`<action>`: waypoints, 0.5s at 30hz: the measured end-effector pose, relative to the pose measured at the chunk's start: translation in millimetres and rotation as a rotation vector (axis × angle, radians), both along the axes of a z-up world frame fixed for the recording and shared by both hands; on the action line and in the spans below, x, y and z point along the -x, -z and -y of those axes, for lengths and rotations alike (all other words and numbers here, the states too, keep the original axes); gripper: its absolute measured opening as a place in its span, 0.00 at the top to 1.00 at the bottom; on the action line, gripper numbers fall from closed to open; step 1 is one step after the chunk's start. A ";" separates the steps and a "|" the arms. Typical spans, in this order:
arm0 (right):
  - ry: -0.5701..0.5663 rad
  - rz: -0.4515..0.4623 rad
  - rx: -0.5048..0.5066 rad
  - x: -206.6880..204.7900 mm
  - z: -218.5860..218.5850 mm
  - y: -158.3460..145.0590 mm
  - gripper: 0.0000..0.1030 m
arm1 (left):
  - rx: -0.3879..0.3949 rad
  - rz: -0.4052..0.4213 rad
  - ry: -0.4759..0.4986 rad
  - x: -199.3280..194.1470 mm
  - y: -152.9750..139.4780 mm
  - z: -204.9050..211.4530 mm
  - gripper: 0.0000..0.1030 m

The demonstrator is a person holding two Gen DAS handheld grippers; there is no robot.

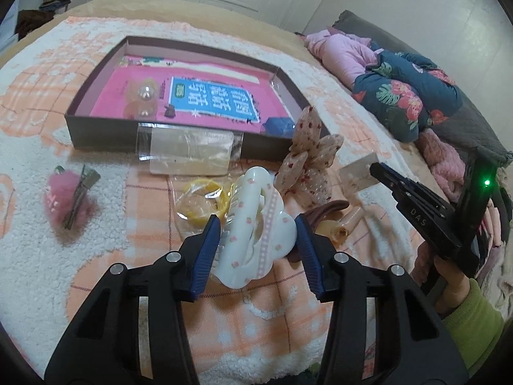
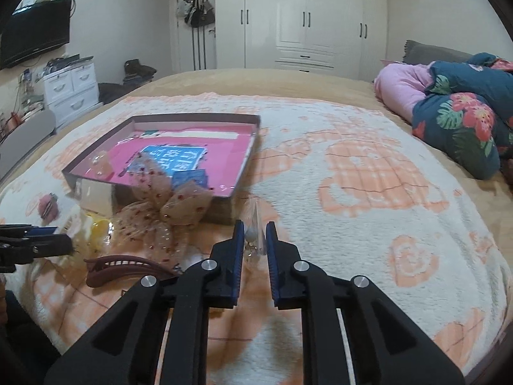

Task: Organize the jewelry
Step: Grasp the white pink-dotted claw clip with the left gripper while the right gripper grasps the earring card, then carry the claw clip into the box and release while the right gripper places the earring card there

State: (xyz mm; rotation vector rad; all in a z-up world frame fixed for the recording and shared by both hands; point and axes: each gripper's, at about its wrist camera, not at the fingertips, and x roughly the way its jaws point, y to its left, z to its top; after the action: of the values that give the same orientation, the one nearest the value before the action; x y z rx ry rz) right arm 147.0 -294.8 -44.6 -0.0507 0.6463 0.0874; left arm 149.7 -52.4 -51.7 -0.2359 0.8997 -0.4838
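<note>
In the left wrist view, the left gripper [image 1: 258, 227] is closed narrow on a white plastic claw clip dotted with pink [image 1: 253, 227], its blue ribbed pads pressed against both sides. Just beyond the clip lie a yellow bangle in a clear wrapper [image 1: 205, 202], a sheer beige bow with red dots [image 1: 307, 157] and a brown curved hair clip [image 1: 323, 211]. A flat clear packet [image 1: 189, 150] leans on the near wall of a shallow dark cardboard box [image 1: 102, 131], in which a pink printed sheet, a small blue item and a pearl-like bauble are seen. A fluffy pink pom-pom clip [image 1: 69, 199] lies apart on the fleecy white and peach blanket [image 1: 32, 256].

In the right wrist view, the right gripper [image 2: 255, 234] is pinched on a small clear packet holding an earring [image 2: 253, 237], near the box's corner [image 2: 231, 205]. The bow [image 2: 166, 215] and the brown clip [image 2: 128, 268] lie to its left.
</note>
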 end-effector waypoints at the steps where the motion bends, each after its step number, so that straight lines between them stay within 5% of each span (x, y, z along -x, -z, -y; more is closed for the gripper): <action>1: 0.003 -0.002 -0.001 0.0 1.7 -0.2 0.88 | 0.000 0.006 -0.002 0.5 -1.9 -0.5 0.62; 15: 0.000 0.056 -0.048 19.0 5.4 -23.9 0.90 | 0.003 0.079 -0.056 4.6 -18.9 -16.8 0.62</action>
State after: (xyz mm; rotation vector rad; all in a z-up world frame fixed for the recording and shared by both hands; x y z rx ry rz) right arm 128.0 -300.2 -20.7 -0.0065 0.5883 0.1011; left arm 145.1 -35.6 -32.7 -0.2422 0.8132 -0.4395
